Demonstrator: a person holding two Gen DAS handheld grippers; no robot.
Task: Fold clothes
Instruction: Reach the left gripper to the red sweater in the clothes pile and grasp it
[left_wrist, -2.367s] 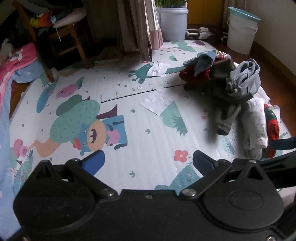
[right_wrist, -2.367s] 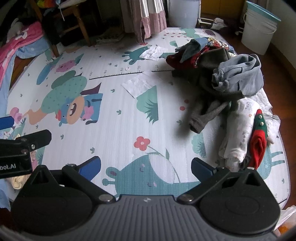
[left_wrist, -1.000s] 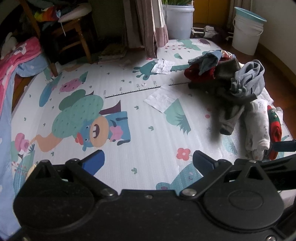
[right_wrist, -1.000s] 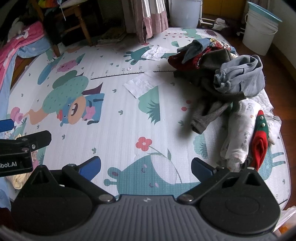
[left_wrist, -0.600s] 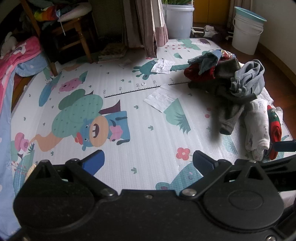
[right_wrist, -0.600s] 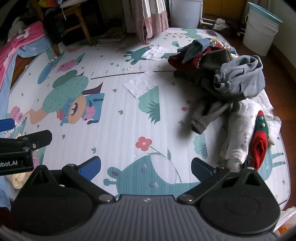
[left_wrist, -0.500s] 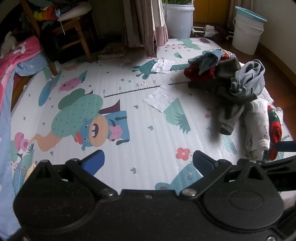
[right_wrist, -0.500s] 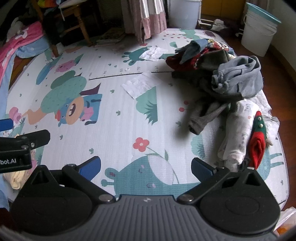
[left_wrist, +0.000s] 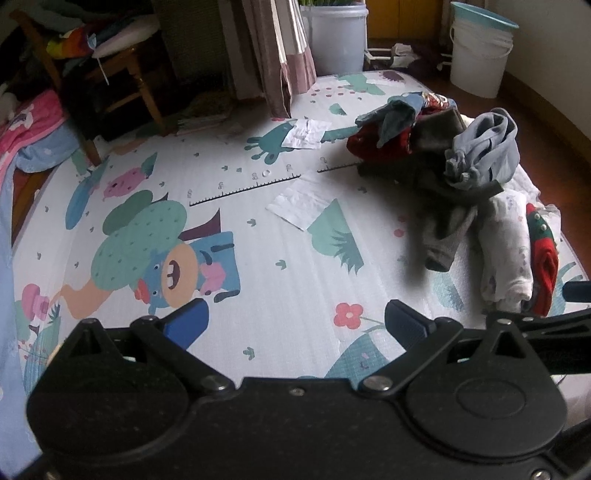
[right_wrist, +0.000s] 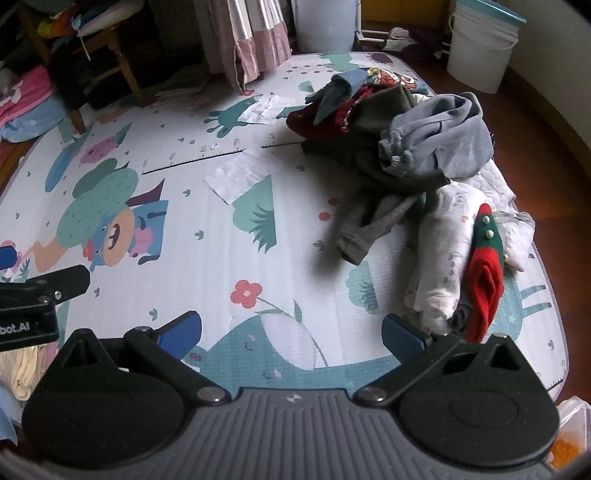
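A pile of unfolded clothes lies on the right side of a cartoon-print play mat (left_wrist: 258, 266). It holds a grey-blue sweatshirt (left_wrist: 484, 147) (right_wrist: 439, 140), a dark grey garment (left_wrist: 443, 236) (right_wrist: 369, 229), a white printed garment (left_wrist: 509, 251) (right_wrist: 443, 251) and a red-and-green piece (left_wrist: 543, 254) (right_wrist: 485, 266). My left gripper (left_wrist: 295, 325) is open and empty above the mat's near edge. My right gripper (right_wrist: 291, 332) is open and empty, near the clothes.
Two white papers (left_wrist: 303, 203) (left_wrist: 306, 133) lie on the mat. A wooden chair (left_wrist: 122, 81), a curtain (left_wrist: 273, 55) and white buckets (left_wrist: 480, 48) (left_wrist: 334, 37) stand beyond it. Pink and blue bedding (left_wrist: 26, 136) lies at the left. The other gripper shows at the left edge (right_wrist: 33, 295).
The right gripper has drifted a little to the right and forward, so the clothes pile sits slightly nearer. The left view has barely shifted. Both grippers stay open.
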